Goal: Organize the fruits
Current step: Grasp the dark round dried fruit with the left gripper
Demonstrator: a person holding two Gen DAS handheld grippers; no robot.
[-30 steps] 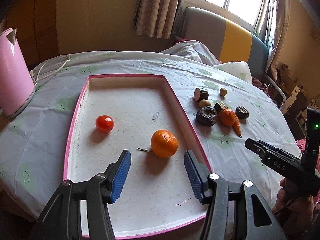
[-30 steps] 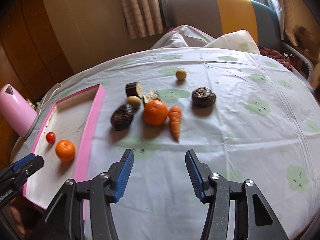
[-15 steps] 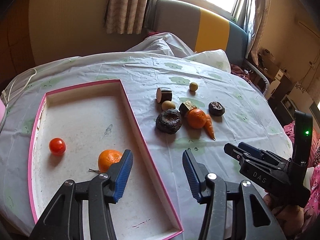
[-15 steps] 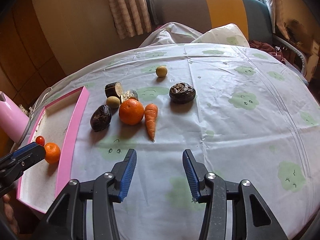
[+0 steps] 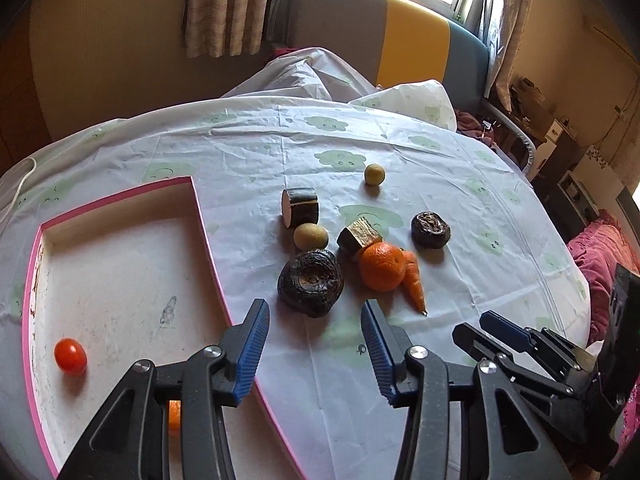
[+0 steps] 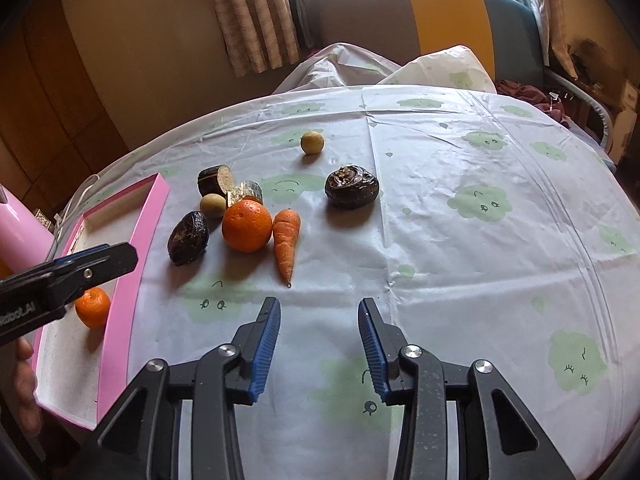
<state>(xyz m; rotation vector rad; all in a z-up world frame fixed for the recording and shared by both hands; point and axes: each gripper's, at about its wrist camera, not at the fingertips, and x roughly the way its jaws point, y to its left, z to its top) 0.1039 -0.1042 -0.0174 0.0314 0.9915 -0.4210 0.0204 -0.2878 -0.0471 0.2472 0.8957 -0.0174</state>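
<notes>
A pink-rimmed tray (image 5: 204,236) (image 6: 136,240) holds a small tomato (image 5: 70,356) and an orange (image 6: 93,306), which shows only partly behind the left gripper's frame (image 5: 173,414). On the cloth beside it lie a dark wrinkled fruit (image 5: 310,282) (image 6: 188,232), a second orange (image 5: 381,266) (image 6: 247,225), a carrot (image 5: 414,280) (image 6: 286,242), another dark fruit (image 5: 431,229) (image 6: 351,187), two cut dark chunks and two small yellow-green fruits. My left gripper (image 5: 315,344) is open and empty, just short of the dark fruit. My right gripper (image 6: 318,344) is open and empty, short of the carrot.
A pink kettle (image 6: 20,236) stands left of the tray. The round table's cloth (image 6: 480,240) carries green cloud prints. A sofa (image 5: 400,40) and curtained window lie behind the table. The right gripper also shows at the lower right of the left wrist view (image 5: 520,344).
My left gripper has swung right, from over the tray's orange to the fruit pile beside the tray. My right gripper has moved slightly closer to the pile. Both stay open.
</notes>
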